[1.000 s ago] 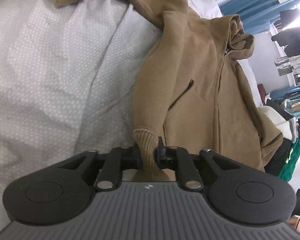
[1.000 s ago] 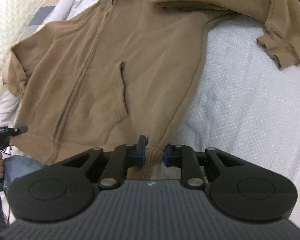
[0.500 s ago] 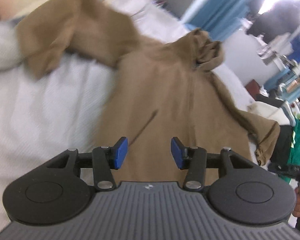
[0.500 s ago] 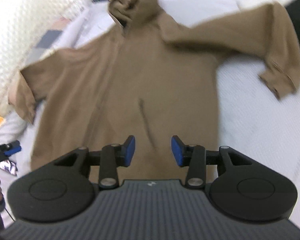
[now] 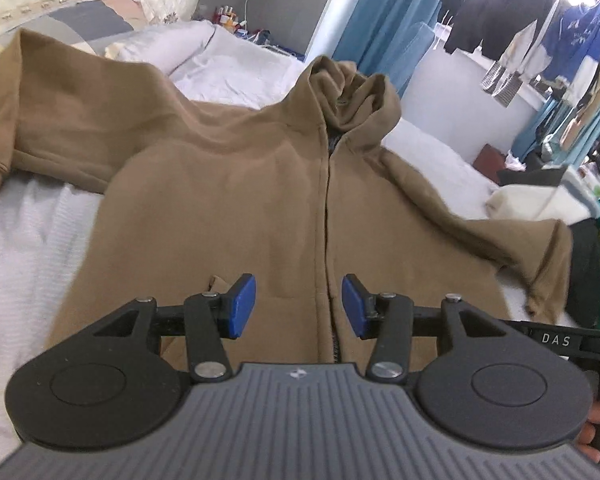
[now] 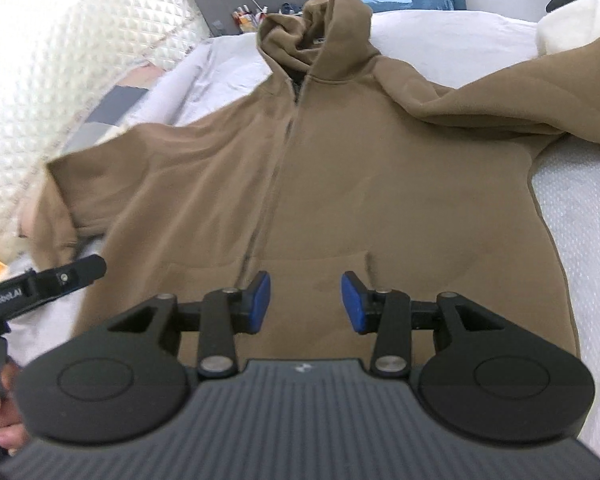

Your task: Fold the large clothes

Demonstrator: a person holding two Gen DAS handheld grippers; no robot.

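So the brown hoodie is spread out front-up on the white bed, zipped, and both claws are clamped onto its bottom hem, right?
Not quite. The brown hoodie does lie front-up and zipped on the white bed, but neither claw grips it. The left claw and right claw have just opened; each wrist view shows blue pads apart with nothing between them.

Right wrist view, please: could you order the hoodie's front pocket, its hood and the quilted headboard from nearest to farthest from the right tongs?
1. Front pocket, on the hoodie, directly beneath the open right tongs.
2. Hood, at the garment's far end, top centre.
3. Quilted headboard, beyond the bed, upper left.
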